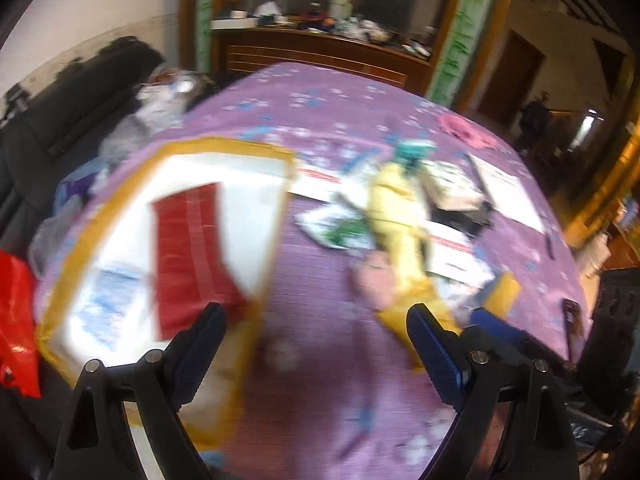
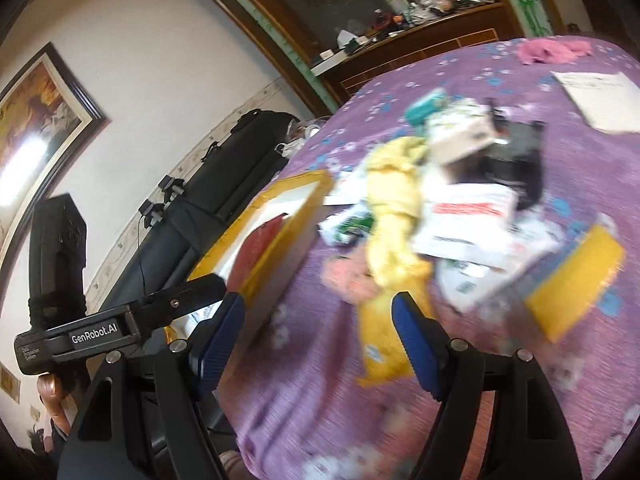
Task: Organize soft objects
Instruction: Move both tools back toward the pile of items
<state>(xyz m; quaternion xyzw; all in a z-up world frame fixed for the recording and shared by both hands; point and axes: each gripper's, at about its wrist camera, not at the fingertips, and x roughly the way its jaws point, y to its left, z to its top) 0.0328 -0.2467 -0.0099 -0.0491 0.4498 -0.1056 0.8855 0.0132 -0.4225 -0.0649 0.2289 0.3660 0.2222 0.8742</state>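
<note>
A yellow cloth [image 1: 394,208] lies in a pile of soft things and packets on the purple flowered cover [image 1: 320,280]; it also shows in the right wrist view [image 2: 394,208]. A pale pink soft item [image 1: 376,276] [image 2: 348,276] lies beside it. A yellow-rimmed box [image 1: 240,148] holds a red cloth [image 1: 192,256]; the box also shows in the right wrist view [image 2: 288,216]. My left gripper [image 1: 316,332] is open and empty above the cover, between box and pile. My right gripper [image 2: 320,320] is open and empty, near a yellow packet [image 2: 382,344]. Both views are blurred.
A pink cloth [image 2: 552,50] lies at the far edge. A white paper [image 2: 600,98] and a yellow flat box [image 2: 576,280] lie to the right. A teal item [image 2: 426,106] tops the pile. A black bag [image 1: 80,92] and red plastic bag [image 1: 16,320] sit left. A cluttered wooden cabinet [image 1: 320,44] stands behind.
</note>
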